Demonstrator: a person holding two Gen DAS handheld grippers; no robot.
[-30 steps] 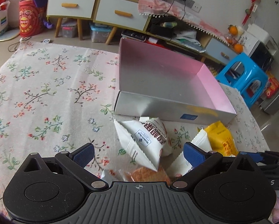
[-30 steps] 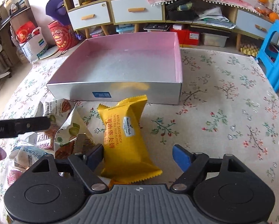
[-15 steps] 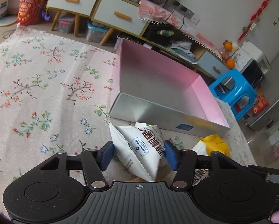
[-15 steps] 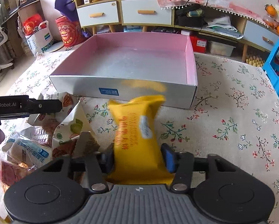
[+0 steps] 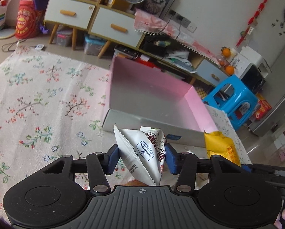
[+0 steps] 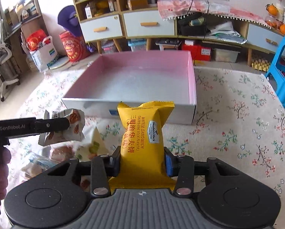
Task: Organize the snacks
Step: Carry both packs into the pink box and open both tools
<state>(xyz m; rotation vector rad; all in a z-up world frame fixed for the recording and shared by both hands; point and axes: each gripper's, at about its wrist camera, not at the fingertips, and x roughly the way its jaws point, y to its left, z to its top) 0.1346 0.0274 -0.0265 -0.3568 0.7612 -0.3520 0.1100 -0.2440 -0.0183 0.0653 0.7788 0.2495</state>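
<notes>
Left gripper (image 5: 141, 157): just closed, now clamped on the white packet (image 5: 142, 153).
Right gripper (image 6: 142, 163): just closed, clamped on the yellow packet (image 6: 144, 139).
Both packets: seemingly lifted; blur hides it.
Box (image 6: 192, 87): empty, probably next.

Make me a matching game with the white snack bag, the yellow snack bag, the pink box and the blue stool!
Things:
1. white snack bag
2. yellow waffle sandwich pack
3. pink box
4. blue stool

Places or states:
A. on the floor beside the flowery cloth
B. pinched in the right gripper
C. nothing inside, on the flowery cloth
D. pinched in the left gripper

Pairs: 1-D, 2-B, 3-C, 4-A
</notes>
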